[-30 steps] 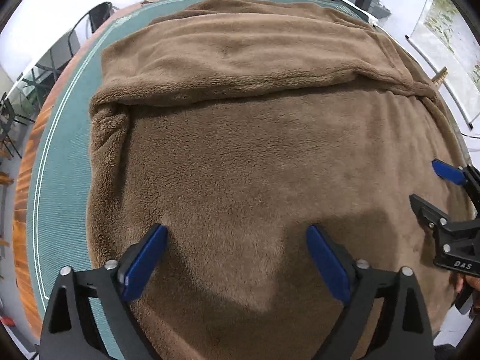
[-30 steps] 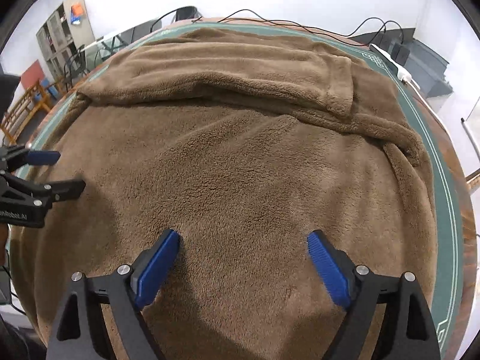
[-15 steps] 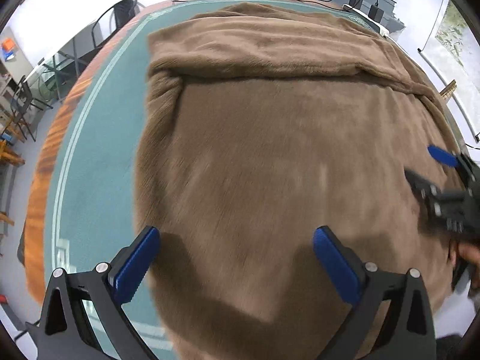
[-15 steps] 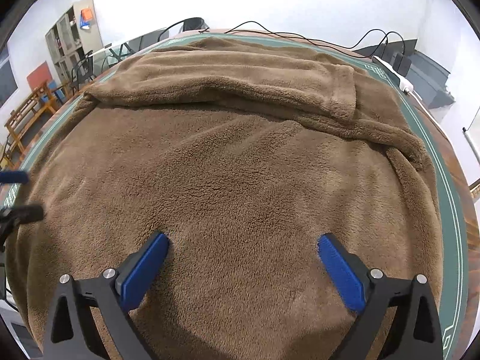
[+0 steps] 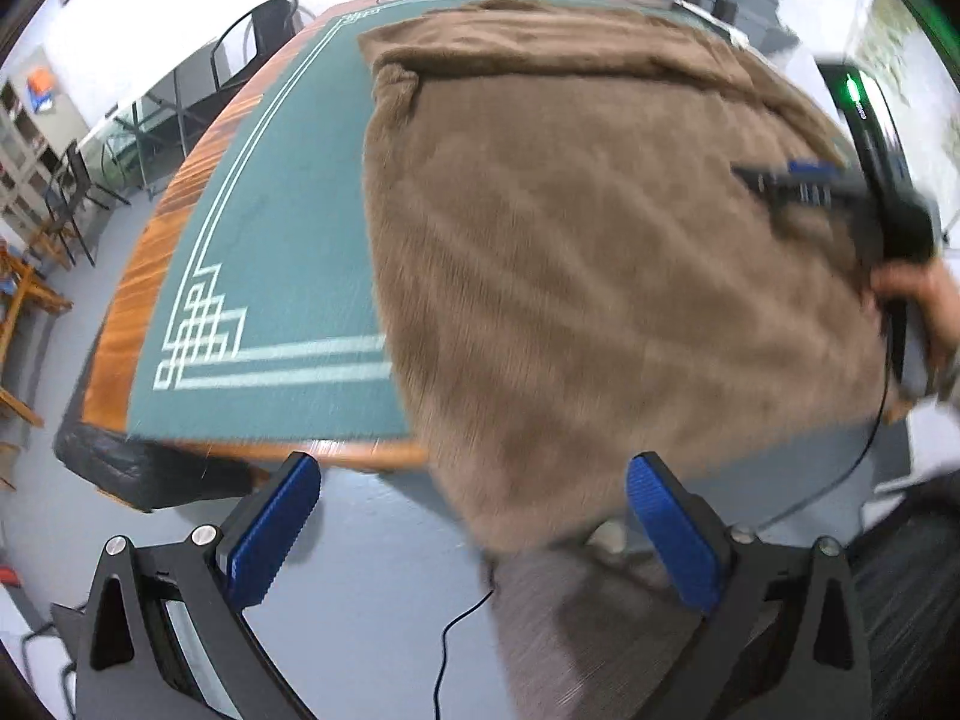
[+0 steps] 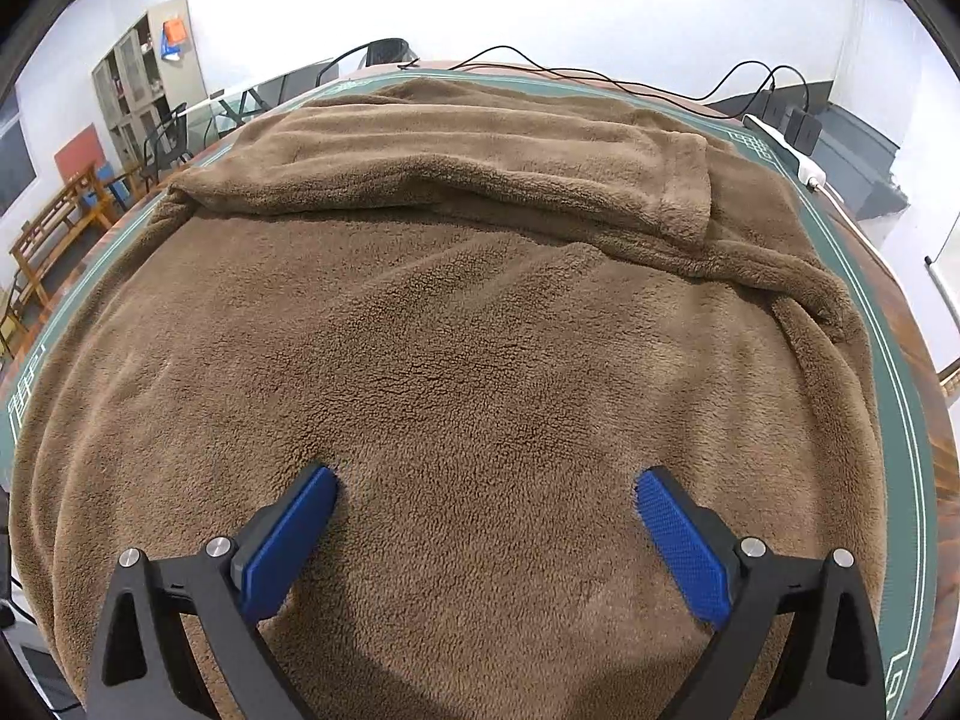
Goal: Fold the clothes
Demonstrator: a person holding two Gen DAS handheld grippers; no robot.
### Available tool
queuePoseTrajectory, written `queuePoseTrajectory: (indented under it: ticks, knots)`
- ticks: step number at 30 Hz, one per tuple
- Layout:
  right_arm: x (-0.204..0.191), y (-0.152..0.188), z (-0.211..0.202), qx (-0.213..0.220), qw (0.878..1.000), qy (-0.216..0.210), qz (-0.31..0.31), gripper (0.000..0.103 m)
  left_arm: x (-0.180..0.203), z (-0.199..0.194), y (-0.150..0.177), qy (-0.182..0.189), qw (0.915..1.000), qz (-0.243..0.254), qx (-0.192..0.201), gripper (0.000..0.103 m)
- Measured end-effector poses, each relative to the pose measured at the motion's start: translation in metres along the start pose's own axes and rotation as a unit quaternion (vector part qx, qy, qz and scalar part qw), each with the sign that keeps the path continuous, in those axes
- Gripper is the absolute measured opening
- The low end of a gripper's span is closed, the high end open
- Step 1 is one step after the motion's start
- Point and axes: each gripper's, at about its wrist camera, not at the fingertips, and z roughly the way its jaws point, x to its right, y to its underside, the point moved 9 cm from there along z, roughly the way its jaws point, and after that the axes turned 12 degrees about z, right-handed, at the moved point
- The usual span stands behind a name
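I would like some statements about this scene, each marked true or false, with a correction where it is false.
1. The brown fleece garment covers most of the green table mat. True.
2. The right gripper is shut on the fabric. False: its jaws stand wide open above the fabric and clamp nothing.
3. The left gripper is open, near the corner of the garment that hangs over the table edge. True.
4. The far part of the garment lies perfectly flat, in one layer. False: a folded-over layer lies across the far part.
5. The table mat is red with no pattern. False: it is green with pale border lines.
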Motion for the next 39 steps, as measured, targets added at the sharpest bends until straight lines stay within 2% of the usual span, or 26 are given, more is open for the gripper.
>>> queuePoseTrajectory:
  ticks: [5,8,10,14,15,18,21,24,29,39]
  knots:
    - [0.000,0.000,0.000,0.000,1.000,0.000,0.000,0.102,0.008,0.010,0.025,-0.038,0.9980,0.047,-0.017,0.100]
    - [0.000,0.000,0.000,0.000,1.000,0.000,0.000,0.102,0.017,0.019,0.031,-0.055,0.9961,0.066,-0.021,0.091]
    - [-0.001,0.000,0.000,0.000,1.000,0.000,0.000,0.102,0.024,0.023,0.032,-0.058,0.9958,0.067,-0.023,0.079]
    - [-0.001,-0.001,0.001,0.000,1.000,0.000,0.001,0.102,0.023,0.038,0.035,-0.056,0.9971,0.033,-0.039,0.057]
    - [-0.001,-0.001,0.001,0.000,1.000,0.000,0.001,0.102,0.022,0.038,0.035,-0.055,0.9975,0.021,-0.038,0.049]
    - [-0.001,-0.002,0.001,0.000,1.000,-0.001,0.001,0.102,0.016,0.038,0.034,-0.049,0.9981,-0.014,-0.034,0.043]
    - [-0.001,-0.002,0.001,0.000,1.000,-0.001,0.001,0.102,0.017,0.026,0.030,-0.052,0.9982,-0.024,-0.019,0.036]
    - [-0.001,-0.002,0.001,0.000,1.000,-0.001,0.001,0.102,0.014,0.012,0.023,-0.055,0.9976,-0.043,-0.003,0.034]
    - [-0.002,-0.002,0.002,0.001,1.000,-0.001,0.001,0.102,0.005,-0.011,-0.002,-0.036,0.9958,-0.078,0.032,0.034]
    - [-0.002,-0.003,0.002,0.001,1.000,0.000,0.001,0.102,0.022,-0.025,-0.032,0.018,0.9954,-0.068,0.065,0.034]
